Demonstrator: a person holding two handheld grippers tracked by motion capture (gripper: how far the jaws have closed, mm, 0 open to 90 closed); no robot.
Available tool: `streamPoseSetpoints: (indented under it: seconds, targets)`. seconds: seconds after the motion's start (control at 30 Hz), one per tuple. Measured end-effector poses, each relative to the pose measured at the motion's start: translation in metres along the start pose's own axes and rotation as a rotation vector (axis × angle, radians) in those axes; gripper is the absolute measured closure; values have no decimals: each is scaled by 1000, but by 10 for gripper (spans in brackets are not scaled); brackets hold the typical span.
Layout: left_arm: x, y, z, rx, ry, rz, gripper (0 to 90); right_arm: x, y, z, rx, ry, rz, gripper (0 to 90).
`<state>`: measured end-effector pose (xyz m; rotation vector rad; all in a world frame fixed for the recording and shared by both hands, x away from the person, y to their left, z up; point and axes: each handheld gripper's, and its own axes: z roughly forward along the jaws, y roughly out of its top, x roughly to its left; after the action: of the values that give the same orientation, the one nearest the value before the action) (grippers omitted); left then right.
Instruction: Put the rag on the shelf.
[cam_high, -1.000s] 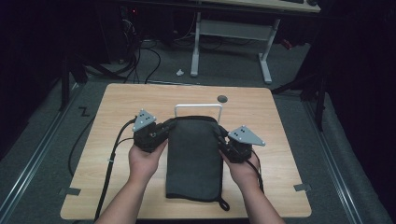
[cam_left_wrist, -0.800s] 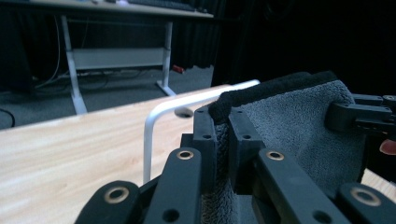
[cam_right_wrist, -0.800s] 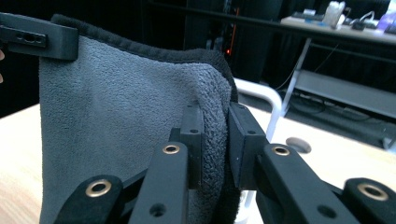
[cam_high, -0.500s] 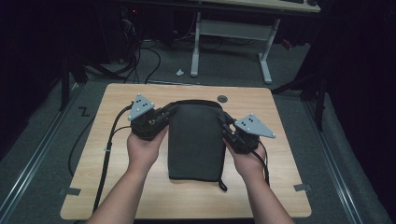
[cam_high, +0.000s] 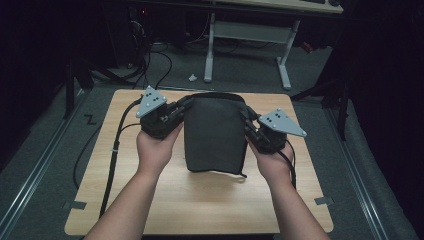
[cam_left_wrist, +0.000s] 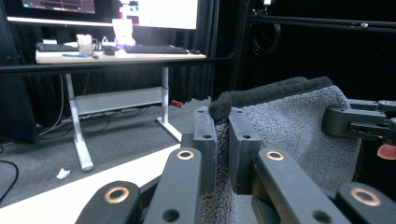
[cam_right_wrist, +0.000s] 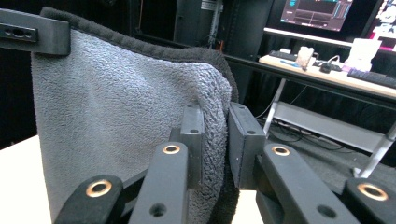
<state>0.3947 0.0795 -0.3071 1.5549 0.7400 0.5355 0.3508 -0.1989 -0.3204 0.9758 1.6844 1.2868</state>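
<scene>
Both grippers pinch the top corners of the grey towel (cam_high: 215, 132): left gripper (cam_high: 175, 114) clamps the left edge, right gripper (cam_high: 250, 125) the right, jaws pressed together on the fleece. The towel hangs lifted over the table (cam_high: 200, 200), its lower hem near or on the wood; can't tell which. Risks: each bite is shallow, near the hem, so a tug apart could pull a corner out; uneven lift skews the fold.

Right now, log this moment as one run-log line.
left gripper: shut on towel | right gripper: shut on towel | dark grey towel: held up by both top corners, bottom edge on table
</scene>
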Motion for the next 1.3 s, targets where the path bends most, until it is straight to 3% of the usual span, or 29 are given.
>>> streamPoseSetpoints:
  seconds: [0.67,0.8,0.93,1.3]
  targets:
    - [17,10,14,13,11,-4,836,-6,10,21,14,1,-13,786]
    - [21,13,21,20,18,30,836,-9,11,28,15,6,-16,786]
    - [30,15,30,29,23,10,836,-15,10,40,27,12,1,786]
    - [55,18,64,71,54,37,836,-38,10,81,37,15,0,786]
